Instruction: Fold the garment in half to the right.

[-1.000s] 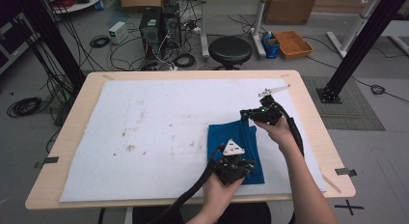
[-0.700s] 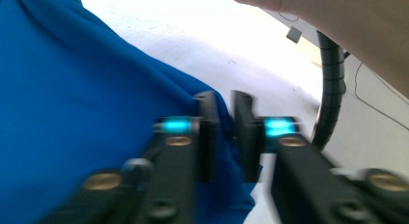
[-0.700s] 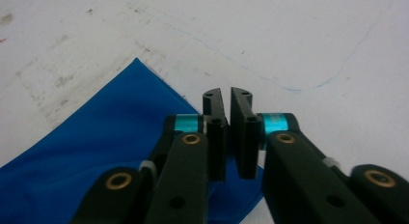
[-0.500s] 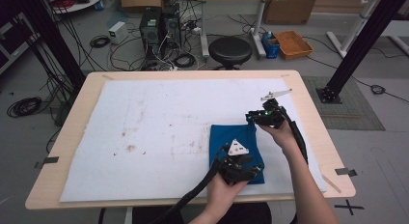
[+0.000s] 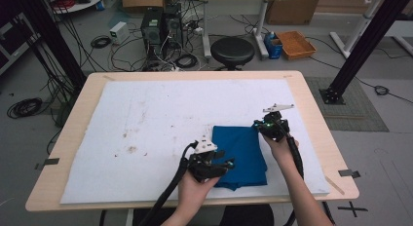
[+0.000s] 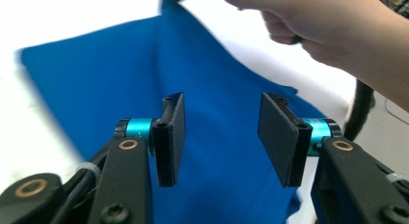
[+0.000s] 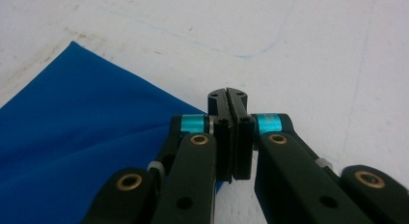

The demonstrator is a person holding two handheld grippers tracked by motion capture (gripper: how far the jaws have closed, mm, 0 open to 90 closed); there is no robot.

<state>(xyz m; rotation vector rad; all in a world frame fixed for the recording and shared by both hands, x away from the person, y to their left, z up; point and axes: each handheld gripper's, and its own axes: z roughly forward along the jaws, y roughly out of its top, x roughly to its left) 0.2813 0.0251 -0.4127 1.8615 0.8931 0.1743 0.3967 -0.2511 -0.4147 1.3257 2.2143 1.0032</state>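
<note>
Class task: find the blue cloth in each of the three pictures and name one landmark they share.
High view: blue cloth lies at lower centre, between the two grippers.
Left gripper view: it spreads across the middle behind the open jaws.
Right gripper view: it lies at lower left.
Shared landmark: the white mat beneath it.

Table [image 5: 311, 97]: covered by a mat [image 5: 160, 119]. Folded cloth [image 5: 243, 155]: laid on the mat, toward its near right part. Left gripper [image 5: 225, 165]: placed at the cloth's near left edge. Right gripper [image 5: 257, 126]: placed at the cloth's far right corner. Stool [image 5: 232, 50] and crate [image 5: 296, 43]: set on the floor behind the table.
</note>
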